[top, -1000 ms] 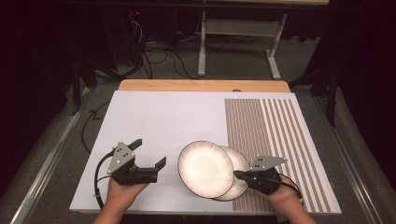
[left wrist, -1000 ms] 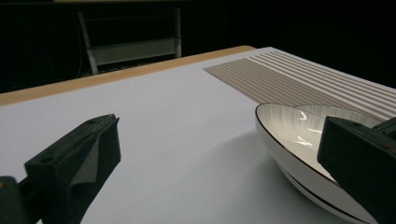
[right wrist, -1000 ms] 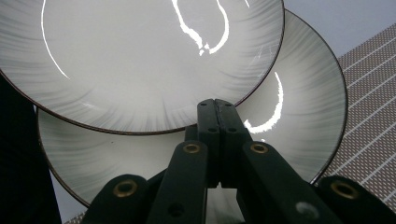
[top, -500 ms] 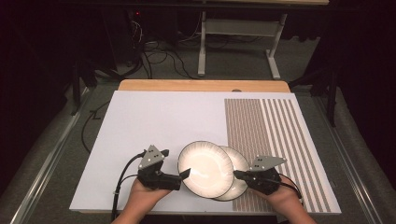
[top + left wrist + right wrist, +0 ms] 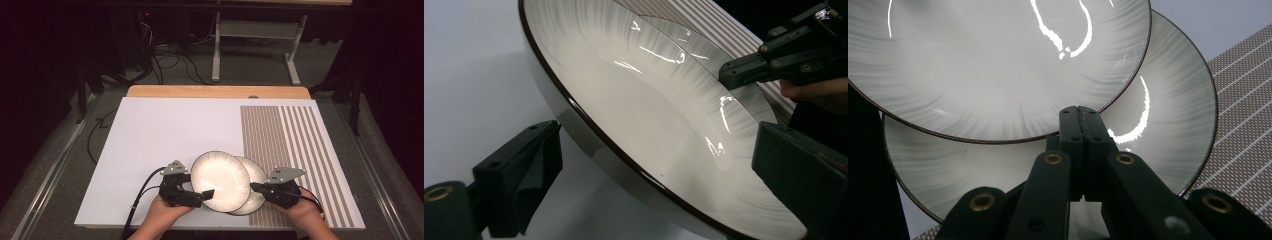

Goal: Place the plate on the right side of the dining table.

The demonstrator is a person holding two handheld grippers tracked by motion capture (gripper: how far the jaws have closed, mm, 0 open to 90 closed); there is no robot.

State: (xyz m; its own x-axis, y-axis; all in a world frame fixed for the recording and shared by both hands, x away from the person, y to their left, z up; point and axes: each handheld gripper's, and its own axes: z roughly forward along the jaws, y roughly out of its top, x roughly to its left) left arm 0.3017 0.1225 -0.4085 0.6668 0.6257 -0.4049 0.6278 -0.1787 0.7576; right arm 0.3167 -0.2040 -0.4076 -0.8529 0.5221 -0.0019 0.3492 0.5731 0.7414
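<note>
At the near edge of the surface point(image 5: 165, 130), two glazed plates overlap: the top plate point(image 5: 220, 180) rests tilted on the lower plate point(image 5: 252, 192), which lies partly on the striped mat point(image 5: 290, 145).

Right gripper point(image 5: 257, 188): jaws clenched together, pinching the near rim of the lower plate, as the right gripper view shows.

Left gripper point(image 5: 202, 196): jaws wide, straddling the top plate's left rim, one jaw under and one over; they have just been closing a little. The pads do not yet press on the rim.

Handling, judged: ceramic, so stiff, fairly heavy, breakable. The glaze shows bright glare, likely slick. The rim is the only place to take hold; a deep bite across the dark-edged lip seems safest.

Room: wide bare surface to the left and beyond. The near edge lies close behind both hands, so any lift should head forward, away from the drop.
</note>
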